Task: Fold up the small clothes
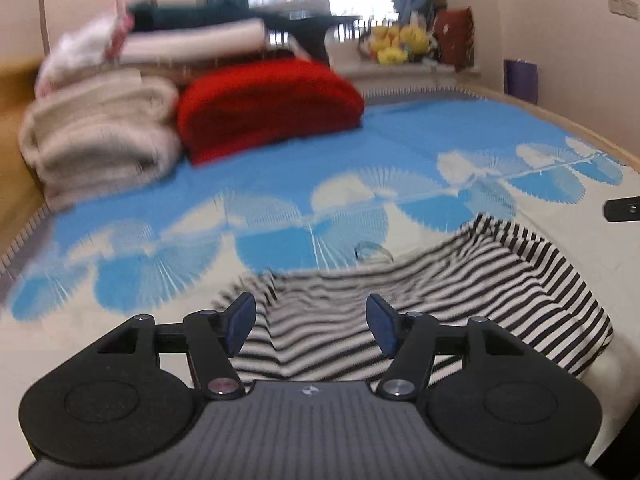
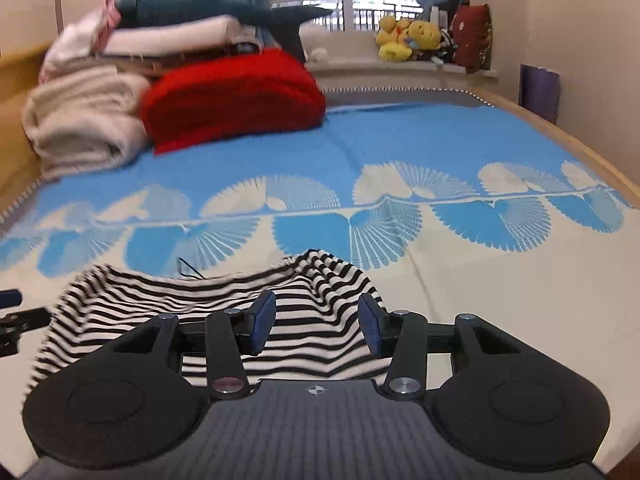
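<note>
**Desk:** Bedroom, daylight coming through the window; a blue-and-cream bedspread with a fan-leaf print (image 2: pixel 440 128) is covering the bed. What is lying on it?

**Photographer:** A small black-and-white striped knit garment (image 1: pixel 460 280) is lying rumpled on the cream part of the spread, near the front edge, and both grippers are hanging above it. It is looking light, soft and floppy, with nothing stiff in it, so I judge it will be sagging wherever it is lifted. Best holds, to my eye, are the hems and corners, one for each gripper, so the cloth is staying taut between them.

**Desk:** And the grippers?

**Photographer:** The left gripper (image 1: pixel 311 326) is standing fairly wide, its blue pads (image 1: pixel 240 322) apart, with striped cloth showing below the gap but nothing pinched. The right gripper (image 2: pixel 316 326) is a little narrower, also empty, hovering over the raised hump of the same garment (image 2: pixel 224 300). Neither is touching the fabric, as far as I can tell through the blur.

**Desk:** Background?

**Photographer:** A folded red knitted blanket (image 2: pixel 236 96) and a stack of cream folded blankets (image 2: pixel 80 120) are sitting at the far left; yellow plush toys (image 2: pixel 408 38) are lining the windowsill.
</note>
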{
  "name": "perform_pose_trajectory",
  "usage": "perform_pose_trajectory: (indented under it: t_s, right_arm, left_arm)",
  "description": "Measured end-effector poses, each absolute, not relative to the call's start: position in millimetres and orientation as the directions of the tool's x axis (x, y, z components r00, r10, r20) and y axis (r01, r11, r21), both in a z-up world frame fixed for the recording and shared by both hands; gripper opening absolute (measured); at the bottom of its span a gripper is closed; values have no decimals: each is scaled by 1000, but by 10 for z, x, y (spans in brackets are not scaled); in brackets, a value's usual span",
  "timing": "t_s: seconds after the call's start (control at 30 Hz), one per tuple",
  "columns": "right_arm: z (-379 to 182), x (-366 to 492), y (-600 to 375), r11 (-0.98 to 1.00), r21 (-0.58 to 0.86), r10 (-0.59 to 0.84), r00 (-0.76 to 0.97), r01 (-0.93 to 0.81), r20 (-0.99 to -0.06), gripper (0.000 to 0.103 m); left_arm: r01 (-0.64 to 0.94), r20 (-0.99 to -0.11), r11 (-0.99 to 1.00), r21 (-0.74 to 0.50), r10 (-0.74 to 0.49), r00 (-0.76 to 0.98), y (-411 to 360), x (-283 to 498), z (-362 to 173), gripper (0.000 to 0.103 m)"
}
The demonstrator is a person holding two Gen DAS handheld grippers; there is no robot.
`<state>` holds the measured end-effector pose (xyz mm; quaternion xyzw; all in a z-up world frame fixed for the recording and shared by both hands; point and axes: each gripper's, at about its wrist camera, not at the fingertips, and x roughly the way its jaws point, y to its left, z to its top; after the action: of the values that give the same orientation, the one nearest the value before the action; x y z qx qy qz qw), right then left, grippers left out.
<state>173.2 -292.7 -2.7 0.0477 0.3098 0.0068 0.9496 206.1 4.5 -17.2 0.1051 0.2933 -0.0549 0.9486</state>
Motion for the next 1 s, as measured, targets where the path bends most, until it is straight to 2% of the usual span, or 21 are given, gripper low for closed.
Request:
perform_pose_trajectory:
  t_s: [0.17, 0.3, 0.43, 0.47, 0.53, 0.6, 0.67, 0.83, 1.0]
  right_arm:
    - [61, 1344, -3080, 985, 164, 49, 836, 49, -546, 48]
    - [26, 1124, -3124, 984, 170, 41, 847, 59, -530, 48]
    - [-57, 1017, -3082, 989, 139, 33, 841, 50, -539, 48]
    - [-60, 994, -3081, 988, 147, 39, 844, 47, -535, 48]
    - [-77, 967, -3064, 989, 141, 40, 843, 43, -537, 48]
    - [-100, 950, -3050, 991, 127, 30, 840, 46, -541, 48]
    - [-127, 949, -3023, 991, 127, 35, 835, 42, -549, 48]
    - [-183, 932, -2931, 996, 91, 32, 829, 23, -558, 48]
    - [-200, 922, -2916, 997, 79, 24, 829, 24, -559, 48]
  left_arm:
    - [100, -538, 988, 114, -23, 842, -47, 1758, 75, 67]
    - [55, -537, 998, 38, -26, 843, -116, 1492, 138, 67]
    - [72, -529, 997, 34, -43, 848, -189, 1218, 97, 66]
    - [82, -527, 996, 38, -50, 848, -204, 1157, 56, 63]
    - [101, -531, 994, 33, -68, 845, -205, 1062, -56, 50]
    - [118, -548, 993, 6, -95, 831, -146, 1000, -213, 24]
    - [129, -565, 991, -30, -124, 816, -49, 967, -378, 11]
    - [18, -645, 979, -204, -148, 750, 392, 1096, -644, 11]
    - [-88, -691, 960, -266, -126, 712, 752, 1261, -835, 11]
